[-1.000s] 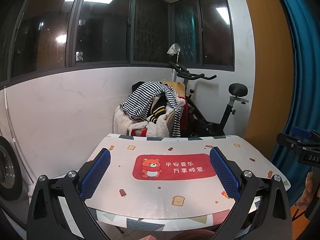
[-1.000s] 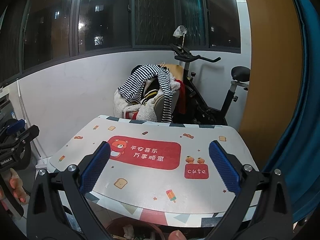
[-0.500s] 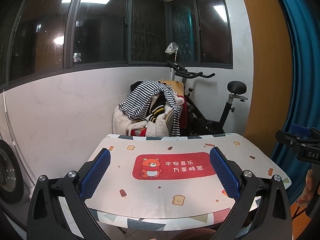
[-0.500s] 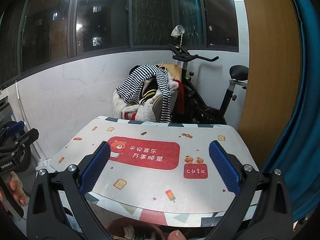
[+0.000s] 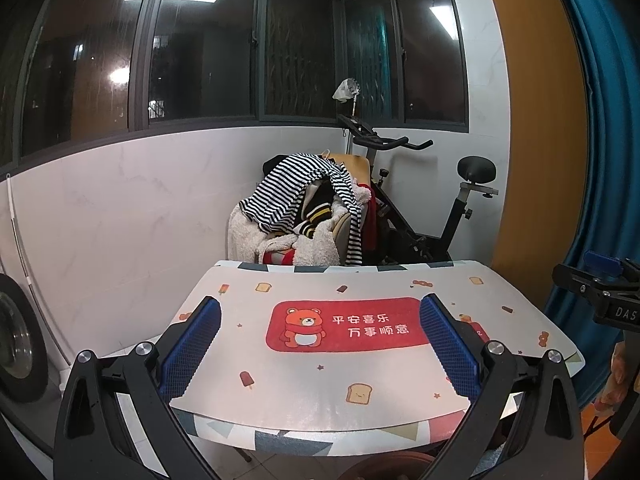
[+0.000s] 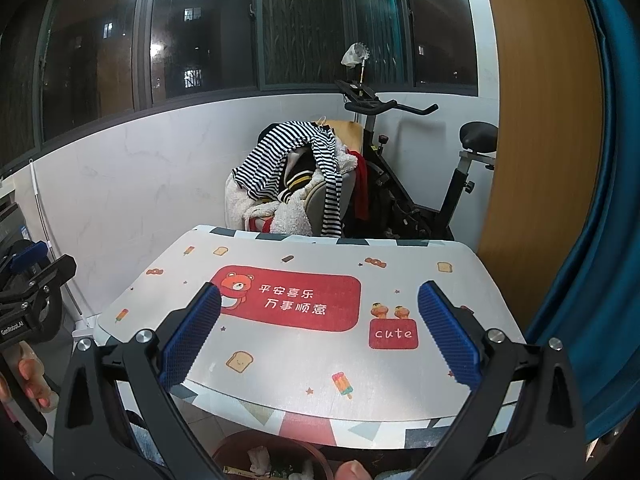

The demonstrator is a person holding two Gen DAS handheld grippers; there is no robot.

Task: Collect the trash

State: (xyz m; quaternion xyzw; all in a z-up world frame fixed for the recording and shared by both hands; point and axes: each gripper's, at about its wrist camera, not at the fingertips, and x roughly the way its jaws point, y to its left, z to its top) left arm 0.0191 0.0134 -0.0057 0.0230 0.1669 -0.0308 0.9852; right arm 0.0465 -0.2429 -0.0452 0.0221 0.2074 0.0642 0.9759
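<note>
Both the left gripper [image 5: 320, 344] and right gripper [image 6: 319, 338] are being held spread wide, empty, above the printed table [image 6: 304, 360]. Trash is being kept in the red bin [image 6: 240, 446] below the table's near edge. A clothes-piled chair [image 5: 304, 208] and exercise bike [image 5: 420, 216] are being seen behind.

Left gripper [image 5: 320, 344] held above table [image 5: 280, 408], jaws spread wide w/ nothing btwn blue pads [image 5: 192, 350]. Red bear mat [image 5: 348, 326] sits mid-table. Clothes pile [image 5: 304, 208] & exercise bike [image 5: 432, 200] behind. Right gripper [image 5: 604, 292] at right edge.
</note>
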